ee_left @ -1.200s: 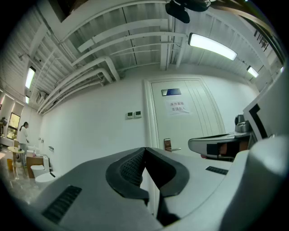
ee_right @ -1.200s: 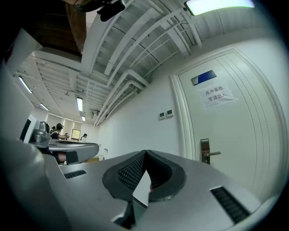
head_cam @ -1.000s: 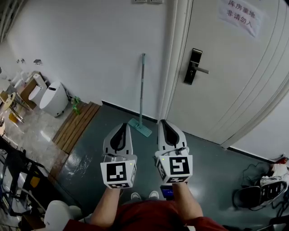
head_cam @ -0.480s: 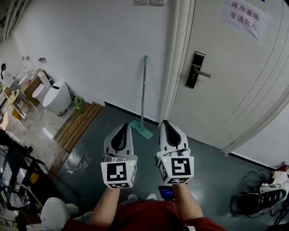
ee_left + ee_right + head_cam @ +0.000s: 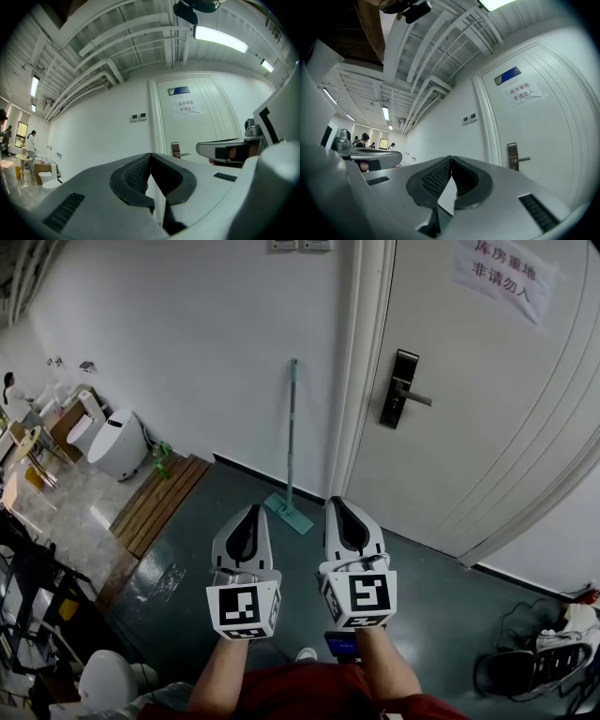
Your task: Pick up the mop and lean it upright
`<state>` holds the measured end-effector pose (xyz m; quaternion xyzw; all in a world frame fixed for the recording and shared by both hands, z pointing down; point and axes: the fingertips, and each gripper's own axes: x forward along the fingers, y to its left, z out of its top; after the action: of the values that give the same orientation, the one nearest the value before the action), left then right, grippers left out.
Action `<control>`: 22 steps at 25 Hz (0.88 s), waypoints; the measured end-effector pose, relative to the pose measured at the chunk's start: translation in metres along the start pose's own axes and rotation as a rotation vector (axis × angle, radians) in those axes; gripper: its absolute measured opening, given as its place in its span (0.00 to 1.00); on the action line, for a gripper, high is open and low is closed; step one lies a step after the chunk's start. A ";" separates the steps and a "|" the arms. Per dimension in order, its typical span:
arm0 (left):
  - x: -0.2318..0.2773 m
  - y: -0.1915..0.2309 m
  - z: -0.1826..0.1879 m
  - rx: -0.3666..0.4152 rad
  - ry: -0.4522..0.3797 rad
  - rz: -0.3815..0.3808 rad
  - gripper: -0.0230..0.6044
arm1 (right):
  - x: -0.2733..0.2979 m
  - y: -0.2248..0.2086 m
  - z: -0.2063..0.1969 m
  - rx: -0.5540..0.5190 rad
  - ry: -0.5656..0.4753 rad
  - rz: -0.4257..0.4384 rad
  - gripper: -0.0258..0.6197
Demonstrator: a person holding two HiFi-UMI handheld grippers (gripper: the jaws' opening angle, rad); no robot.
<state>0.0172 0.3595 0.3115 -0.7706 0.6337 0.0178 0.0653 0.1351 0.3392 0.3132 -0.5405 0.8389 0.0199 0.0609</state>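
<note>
The mop (image 5: 291, 437) leans upright on the white wall (image 5: 187, 352) in the frame's centre, beside the door (image 5: 469, 427). Below it, the left gripper (image 5: 250, 512) and the right gripper (image 5: 338, 505) are both closed, holding nothing.

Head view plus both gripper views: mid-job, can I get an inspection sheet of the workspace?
Surface: dark floor, bare around the mop head.
Job's things: mop stands upright, handle leaning on the white wall beside the door frame, head on the floor.
Clutter: wooden board and white rounded unit at the left.
Claws: left claw shut, empty; right claw shut, empty; both short of the mop.
Cables: dark cables on the floor at the lower right.
Surroundings: closed door with lever handle and paper notice.
</note>
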 end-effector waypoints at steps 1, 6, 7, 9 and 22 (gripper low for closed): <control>0.002 -0.002 0.000 0.000 0.001 0.001 0.05 | 0.001 -0.003 -0.001 0.002 0.001 0.000 0.07; 0.013 0.000 0.000 -0.005 -0.003 -0.006 0.05 | 0.010 -0.007 -0.003 0.004 0.003 -0.006 0.07; 0.016 0.001 -0.001 -0.005 -0.006 -0.010 0.05 | 0.013 -0.007 -0.003 0.002 0.002 -0.008 0.07; 0.022 0.003 -0.002 -0.007 -0.016 -0.023 0.05 | 0.019 -0.010 -0.005 -0.004 -0.002 -0.016 0.07; 0.079 0.045 -0.016 -0.027 -0.010 -0.065 0.05 | 0.091 -0.016 -0.017 -0.006 0.001 -0.066 0.07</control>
<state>-0.0124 0.2724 0.3149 -0.7914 0.6078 0.0279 0.0587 0.1117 0.2488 0.3190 -0.5681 0.8206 0.0200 0.0593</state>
